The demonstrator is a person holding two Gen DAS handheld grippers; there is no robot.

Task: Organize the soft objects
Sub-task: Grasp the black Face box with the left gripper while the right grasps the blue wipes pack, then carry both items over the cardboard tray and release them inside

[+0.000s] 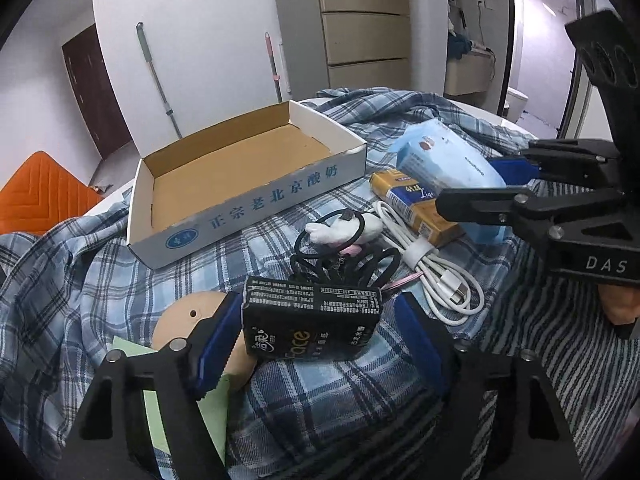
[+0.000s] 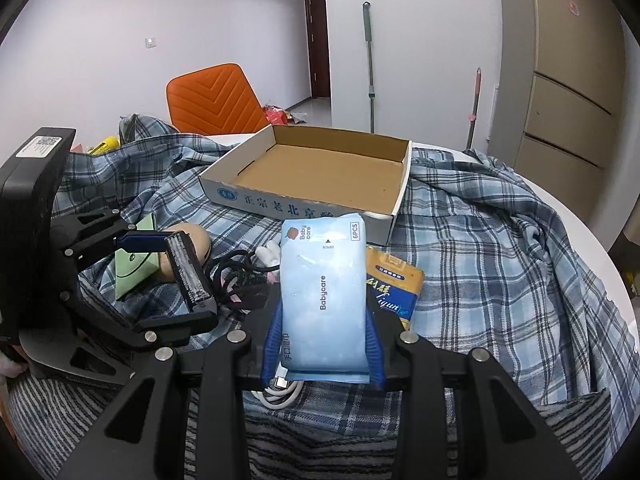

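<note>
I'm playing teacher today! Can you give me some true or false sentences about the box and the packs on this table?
1. The cardboard box has nothing in it. True.
2. The right tongs grip the blue wipes pack. True.
3. The left tongs are around a yellow pack. False: a black tissue pack sits between them.
4. The white cable lies inside the box. False: it lies on the plaid cloth.
5. The box is red. False: white outside, brown inside.

The blue wipes pack (image 2: 322,292) is showing "Babycare", "Baby care" and "6PCS". The black tissue pack (image 1: 312,326) is reading "Face". The cardboard box (image 1: 256,196) is carrying "正宗老北京酸奶" on its side, and "DAS" is sitting on the right gripper (image 1: 480,186).
</note>
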